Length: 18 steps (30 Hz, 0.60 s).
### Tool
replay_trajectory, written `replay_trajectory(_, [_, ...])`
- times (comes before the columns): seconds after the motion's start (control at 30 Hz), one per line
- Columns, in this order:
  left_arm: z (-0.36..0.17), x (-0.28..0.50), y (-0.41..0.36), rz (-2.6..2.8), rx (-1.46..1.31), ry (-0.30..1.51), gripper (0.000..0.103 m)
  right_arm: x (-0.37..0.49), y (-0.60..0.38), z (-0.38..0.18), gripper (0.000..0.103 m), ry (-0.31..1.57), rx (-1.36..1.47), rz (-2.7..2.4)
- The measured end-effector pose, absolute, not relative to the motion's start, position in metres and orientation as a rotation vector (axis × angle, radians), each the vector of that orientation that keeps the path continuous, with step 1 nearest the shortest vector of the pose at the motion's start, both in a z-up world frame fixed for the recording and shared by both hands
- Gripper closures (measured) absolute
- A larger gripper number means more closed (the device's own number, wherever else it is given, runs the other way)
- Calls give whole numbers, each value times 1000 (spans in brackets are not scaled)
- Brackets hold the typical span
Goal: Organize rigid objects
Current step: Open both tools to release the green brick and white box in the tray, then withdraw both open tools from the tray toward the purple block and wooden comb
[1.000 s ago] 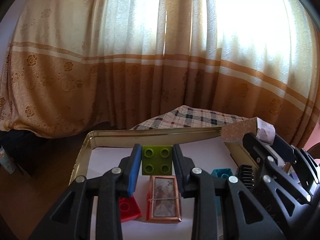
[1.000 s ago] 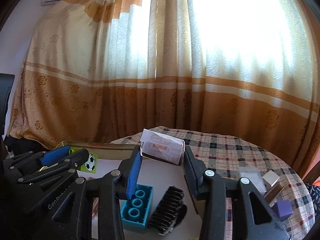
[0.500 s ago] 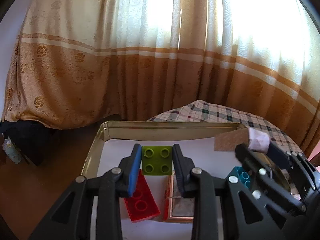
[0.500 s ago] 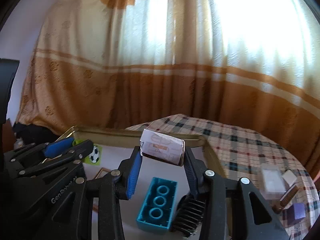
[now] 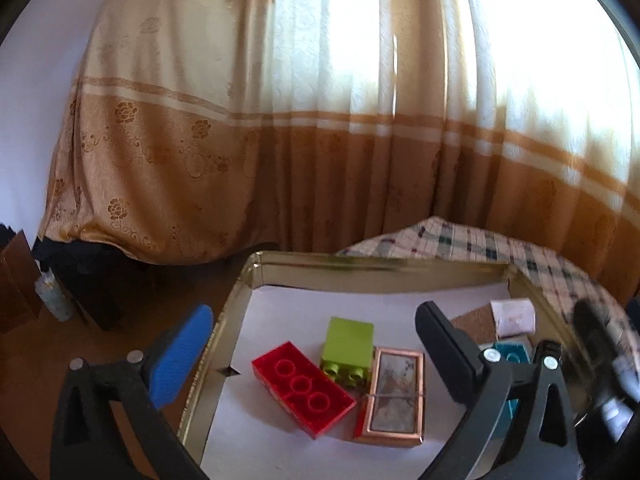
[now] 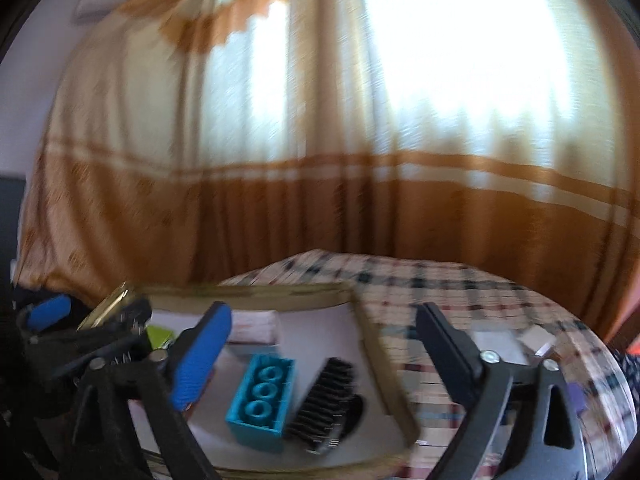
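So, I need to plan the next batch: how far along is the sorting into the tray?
Done: the tray holds the red brick, green brick, framed picture, teal brick, black comb and small box. In hand: nothing; both grippers have just opened and are empty. Left: small items lie on the checked tablecloth.

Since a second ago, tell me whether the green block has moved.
Yes. The green block has dropped from between the left tool's fingers, which have just opened, onto the tray floor, tipped beside the red block.
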<state>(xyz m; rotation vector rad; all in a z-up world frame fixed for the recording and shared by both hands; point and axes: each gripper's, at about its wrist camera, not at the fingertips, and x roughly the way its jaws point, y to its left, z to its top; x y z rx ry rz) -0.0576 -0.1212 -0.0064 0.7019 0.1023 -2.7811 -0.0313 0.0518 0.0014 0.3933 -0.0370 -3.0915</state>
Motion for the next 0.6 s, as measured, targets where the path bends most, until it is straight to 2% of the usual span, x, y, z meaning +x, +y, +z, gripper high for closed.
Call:
replay_trajectory(0.4, [-10, -54, -93, -2776, 734, -52, 0, -32, 68, 2, 6, -135, 419, -3183])
replay_trajectory(0.6, [-9, -50, -95, -2783, 719, -25, 0, -28, 70, 1, 6, -130, 417, -3205])
